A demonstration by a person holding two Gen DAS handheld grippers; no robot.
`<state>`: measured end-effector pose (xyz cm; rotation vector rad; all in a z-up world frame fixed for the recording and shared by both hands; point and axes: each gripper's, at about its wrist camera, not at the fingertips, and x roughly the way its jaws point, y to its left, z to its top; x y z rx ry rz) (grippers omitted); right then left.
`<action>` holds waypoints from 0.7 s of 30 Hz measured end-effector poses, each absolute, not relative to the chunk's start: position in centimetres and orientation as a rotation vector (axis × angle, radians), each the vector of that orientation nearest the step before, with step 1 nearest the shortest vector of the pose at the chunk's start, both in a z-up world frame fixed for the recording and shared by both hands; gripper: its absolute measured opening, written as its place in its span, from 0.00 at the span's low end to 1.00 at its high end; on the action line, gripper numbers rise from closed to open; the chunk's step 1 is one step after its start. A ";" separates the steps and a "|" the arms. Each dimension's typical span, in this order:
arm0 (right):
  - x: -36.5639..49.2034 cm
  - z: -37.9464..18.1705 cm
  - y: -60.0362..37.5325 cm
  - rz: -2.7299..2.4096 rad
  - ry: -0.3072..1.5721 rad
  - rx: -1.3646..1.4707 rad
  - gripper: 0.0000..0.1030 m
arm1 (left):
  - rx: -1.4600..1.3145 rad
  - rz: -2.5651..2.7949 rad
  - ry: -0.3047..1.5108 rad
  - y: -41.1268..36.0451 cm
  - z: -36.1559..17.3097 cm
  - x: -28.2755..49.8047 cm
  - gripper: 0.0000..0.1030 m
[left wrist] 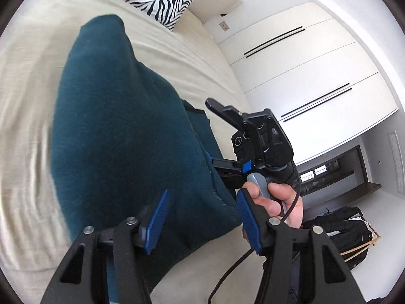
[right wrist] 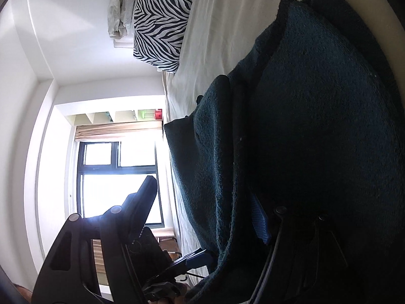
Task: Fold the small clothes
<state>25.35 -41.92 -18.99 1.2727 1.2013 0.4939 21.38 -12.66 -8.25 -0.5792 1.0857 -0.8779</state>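
A dark teal fleece garment (left wrist: 121,131) lies in folds on the cream bed sheet (left wrist: 27,106). My left gripper (left wrist: 202,224) is open. Its blue pads (left wrist: 157,221) stand apart over the garment's near edge and press on nothing. A hand (left wrist: 281,200) holds my right gripper (left wrist: 222,167) at the garment's right edge. In the right wrist view the garment (right wrist: 316,126) fills the right side, and one fold of it hangs between the wide-apart fingers of my right gripper (right wrist: 205,202). One finger (right wrist: 148,195) stands free against the window. The other's blue pad (right wrist: 260,225) lies against the cloth. The left gripper (right wrist: 200,254) shows low down.
A zebra-print pillow (left wrist: 162,0) and crumpled pale fabric (right wrist: 121,5) lie at the head of the bed. White wardrobe doors (left wrist: 316,76) stand beyond the bed's far side. A bright window (right wrist: 119,177) is on the other side. Dark bags (left wrist: 341,230) sit on the floor.
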 end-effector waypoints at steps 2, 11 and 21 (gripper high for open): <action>25.4 -18.4 -41.0 0.477 1.246 1.180 0.64 | -0.589 -0.850 1.069 -10.2 -8.6 20.2 0.58; 26.3 -17.0 -37.8 0.373 1.378 0.798 0.19 | -0.641 -0.811 1.092 -8.2 -10.5 19.4 0.58; 24.7 -12.5 -40.8 0.324 1.250 0.690 0.12 | -0.618 -0.824 1.088 -9.2 -9.6 20.2 0.60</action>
